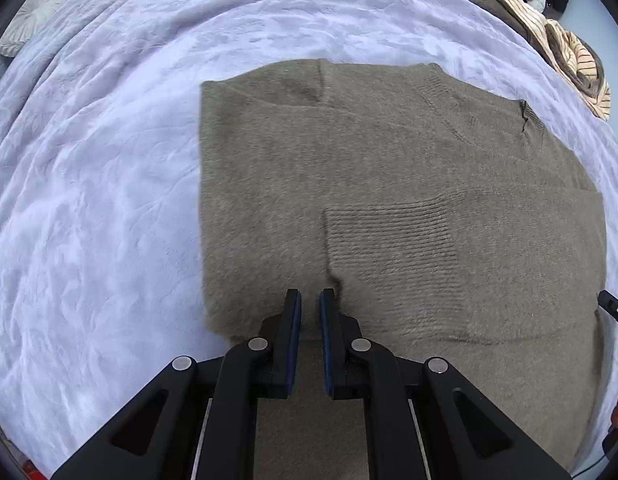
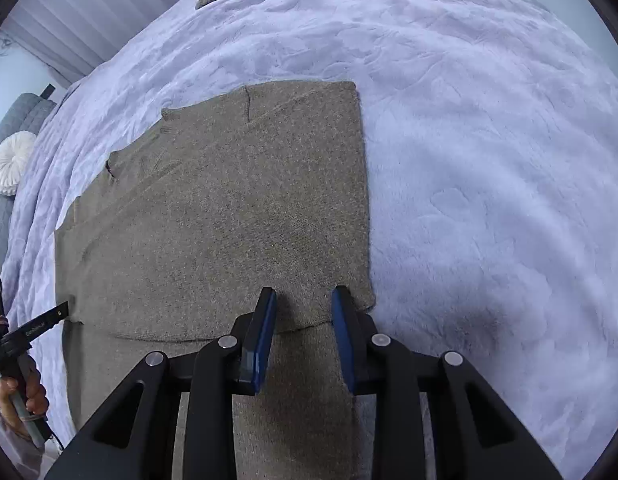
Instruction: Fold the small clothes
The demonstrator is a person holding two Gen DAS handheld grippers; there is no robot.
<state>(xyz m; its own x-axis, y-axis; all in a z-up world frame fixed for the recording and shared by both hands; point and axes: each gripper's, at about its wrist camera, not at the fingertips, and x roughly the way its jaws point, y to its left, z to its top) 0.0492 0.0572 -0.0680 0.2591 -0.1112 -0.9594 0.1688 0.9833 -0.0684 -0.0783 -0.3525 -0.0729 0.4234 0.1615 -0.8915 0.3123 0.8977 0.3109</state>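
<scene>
Sweater (image 1: 389, 200) lay part-folded on the bed (image 1: 109, 160), left gripper (image 1: 310, 300) nearly closed and right gripper (image 2: 305, 296) open, both apparently empty; next likely gripping the near hem.

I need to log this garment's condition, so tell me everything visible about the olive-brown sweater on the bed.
The sweater is a fuzzy olive-brown knit lying flat on the lavender blanket, partly folded into a rough rectangle. A ribbed cuff of a sleeve folded across the body lies on top; the ribbed neckline sits at one far corner. The left gripper and right gripper are over its near edge, neither visibly gripping it.
</scene>
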